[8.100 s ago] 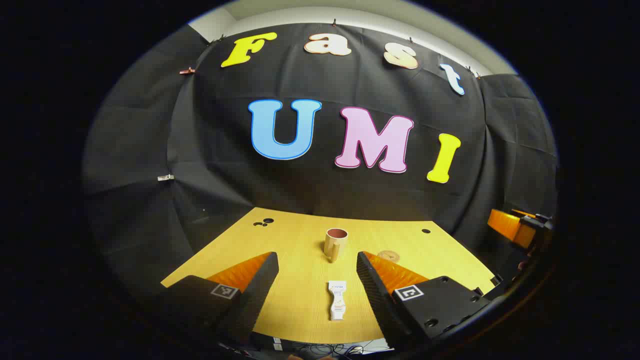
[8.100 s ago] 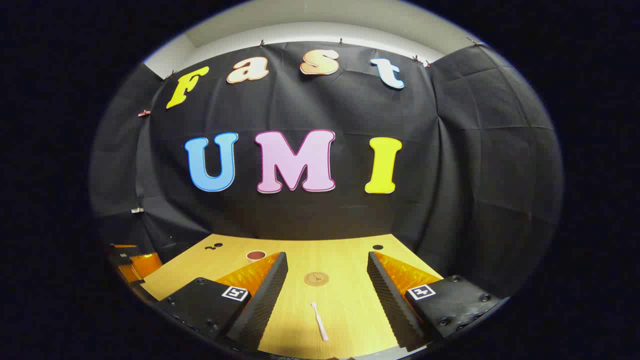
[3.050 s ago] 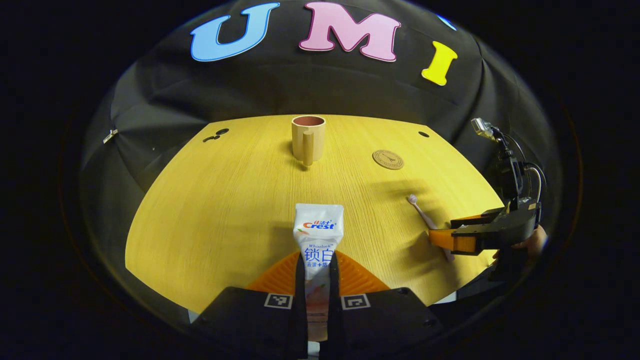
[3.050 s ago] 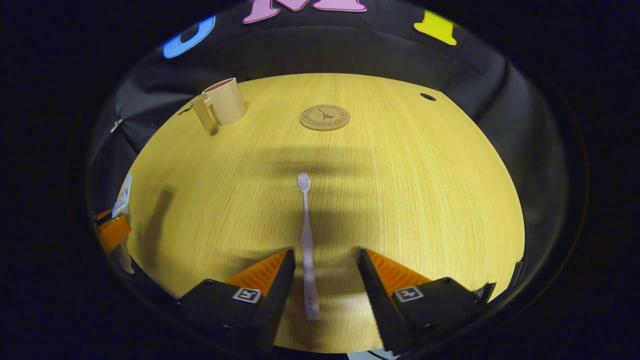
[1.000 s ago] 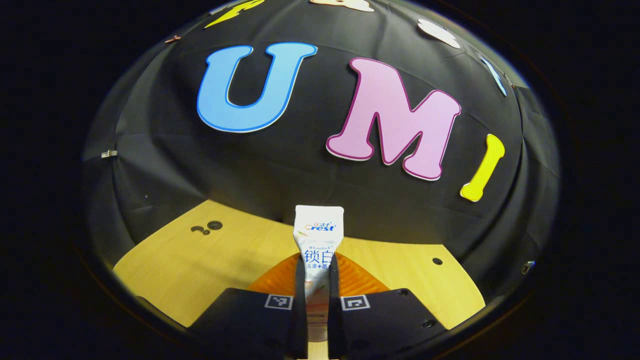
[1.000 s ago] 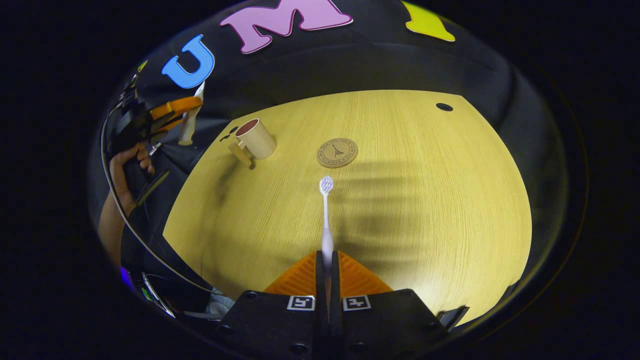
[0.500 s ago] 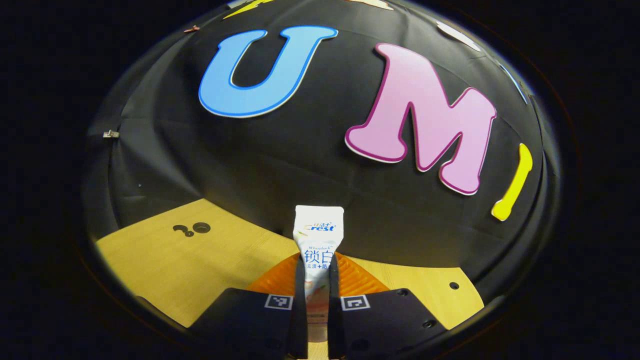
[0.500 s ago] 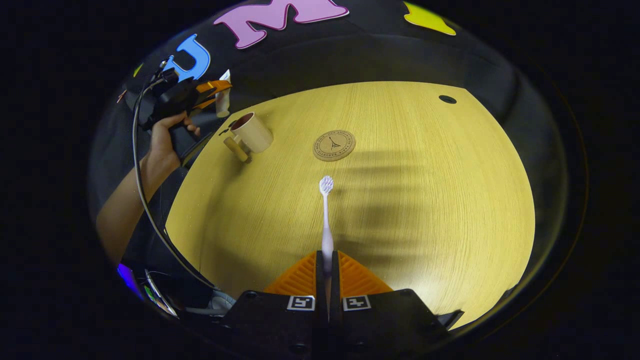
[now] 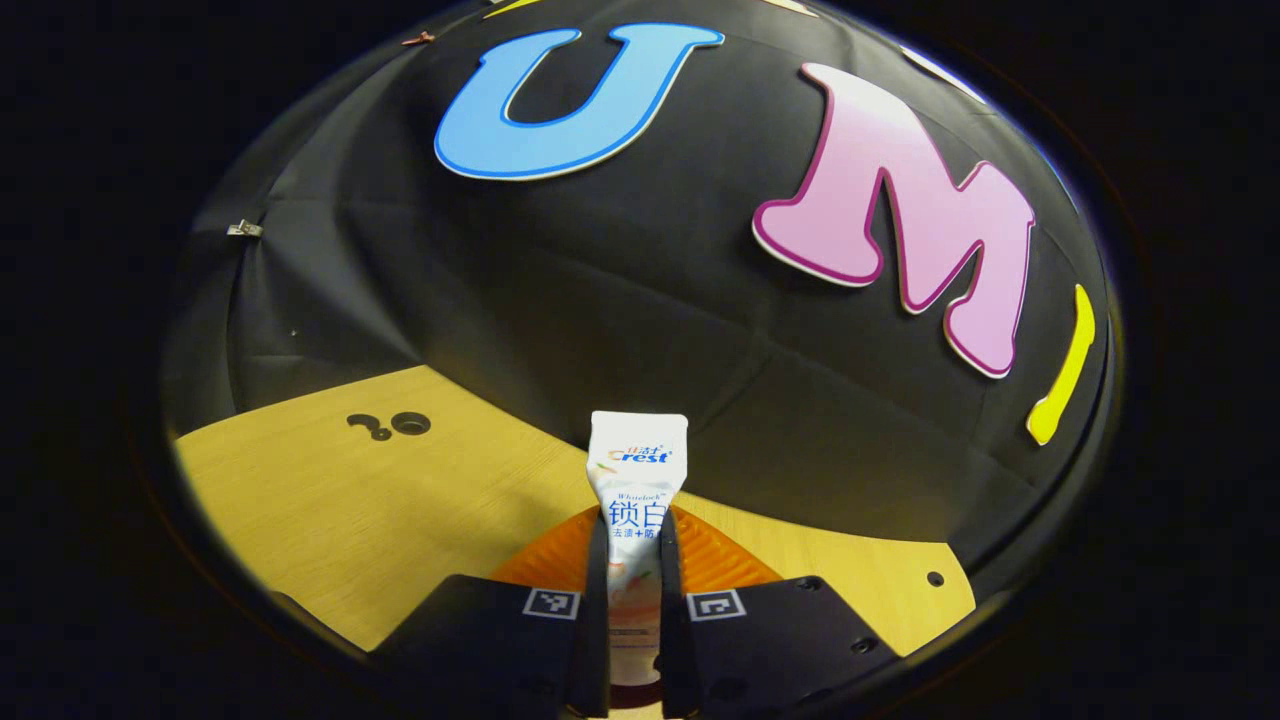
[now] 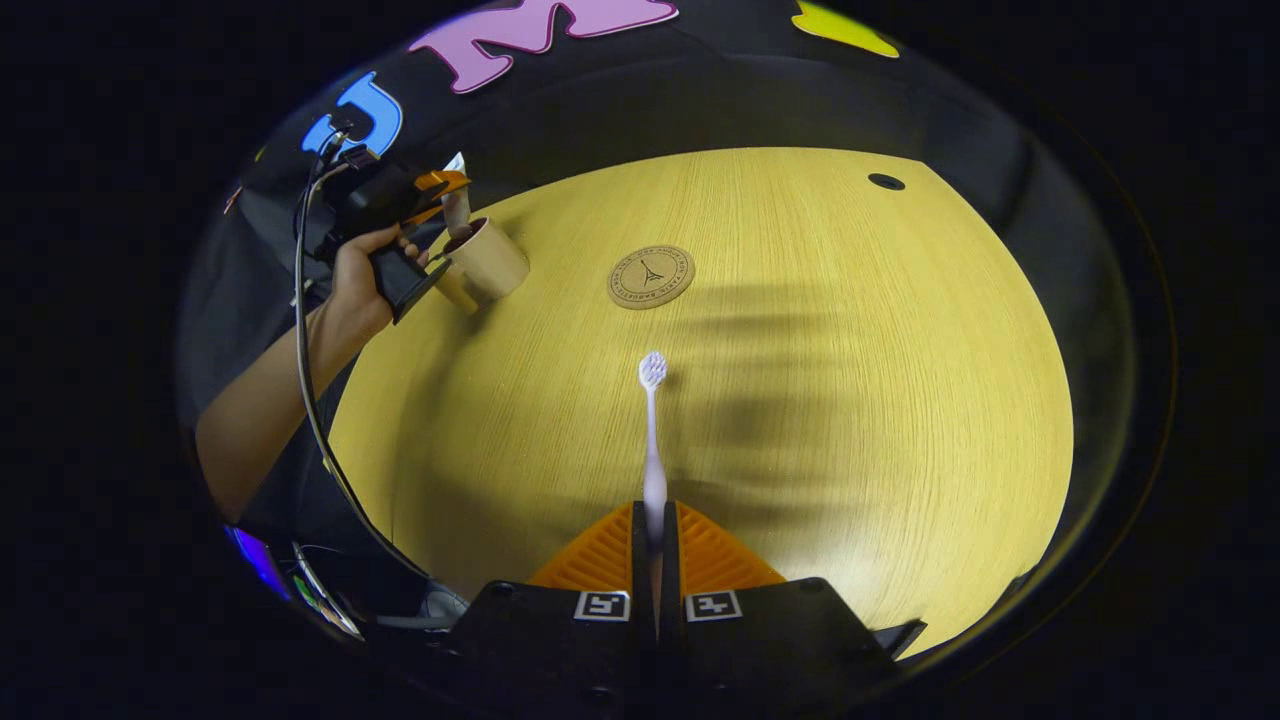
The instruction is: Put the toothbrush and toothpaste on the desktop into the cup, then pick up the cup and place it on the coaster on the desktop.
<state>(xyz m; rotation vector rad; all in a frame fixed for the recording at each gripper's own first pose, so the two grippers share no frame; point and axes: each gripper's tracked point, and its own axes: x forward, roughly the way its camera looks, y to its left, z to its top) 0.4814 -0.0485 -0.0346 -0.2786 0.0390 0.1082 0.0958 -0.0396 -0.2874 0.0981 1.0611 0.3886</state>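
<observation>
A: Left gripper view first. Which way does the toothpaste (image 9: 637,500) point?

B: Its long axis runs straight ahead along the fingers, flat crimped end forward and up, standing against the black cloth wall (image 9: 620,290). The cap end is down between the fingers, low in the view and hard to make out.

A: And the left gripper (image 9: 634,560) itself?

B: Its fingers are drawn in tight on the tube, one pressing each side, with only the tube's width between them. The wooden desktop (image 9: 330,500) lies below, with small holes (image 9: 392,424) near its far left edge.

A: Now the right gripper view.

B: The toothbrush (image 10: 652,450) lies along the fingers' line, bristle head forward, pointing toward the coaster (image 10: 651,276); the handle end is pinched. The right gripper (image 10: 650,545) has its fingers pressed together on that handle, almost no gap showing. Whether the brush head touches the desktop (image 10: 850,400) I cannot tell.

A: Anything else there?

B: At upper left a hand (image 10: 362,275) holds the left gripper (image 10: 440,190) over the cup (image 10: 490,262), with the toothpaste (image 10: 457,200) hanging cap end down at the cup's mouth. The cup stands left of the coaster, apart from it. The coaster is bare.
</observation>
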